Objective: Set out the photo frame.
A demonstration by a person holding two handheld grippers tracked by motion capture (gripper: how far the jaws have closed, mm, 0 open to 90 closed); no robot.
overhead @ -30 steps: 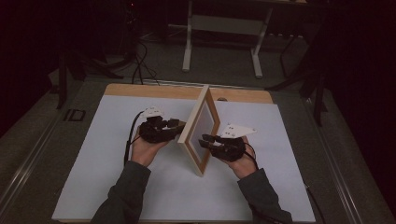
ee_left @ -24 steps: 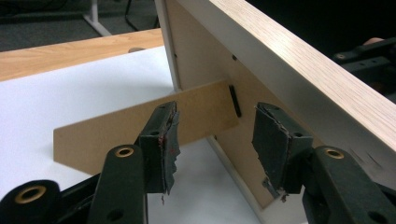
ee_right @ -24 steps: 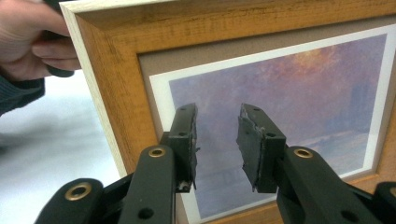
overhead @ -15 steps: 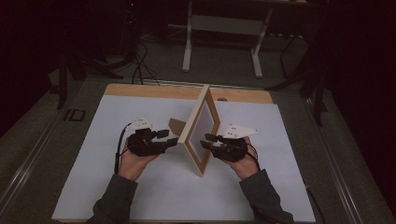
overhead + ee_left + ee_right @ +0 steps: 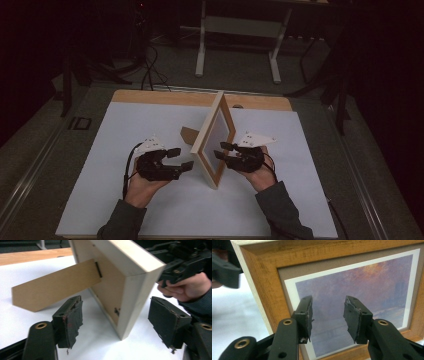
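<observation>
The picture frame (image 5: 215, 137) stands upright near the centre of the white table (image 5: 125, 130), propped on its cardboard easel leg (image 5: 55, 285), which angles back to the table surface at about ten o'clock from the frame's foot in the high view. The left gripper (image 5: 181, 159) sits at roughly eight o'clock from the frame, jaws spread wide and holding nothing; in the left gripper view the frame's near bottom corner lies between the jaws but clear of both pads. The right gripper (image 5: 220, 152) is at about four o'clock from the frame, jaws parted and empty, its tips close against the glazed front (image 5: 362, 282); whether they touch the glass cannot be told. Risk assessment: the frame rests on a narrow bottom edge and one thin leg, so a nudge from the right gripper against the front could fold the leg or tip the frame backward. A knock on the leg by the left gripper would, in my judgement, remove the only support. Hard jaw tips on the glass could also scratch it. Containers: none present on the table; nothing to report on contents.
</observation>
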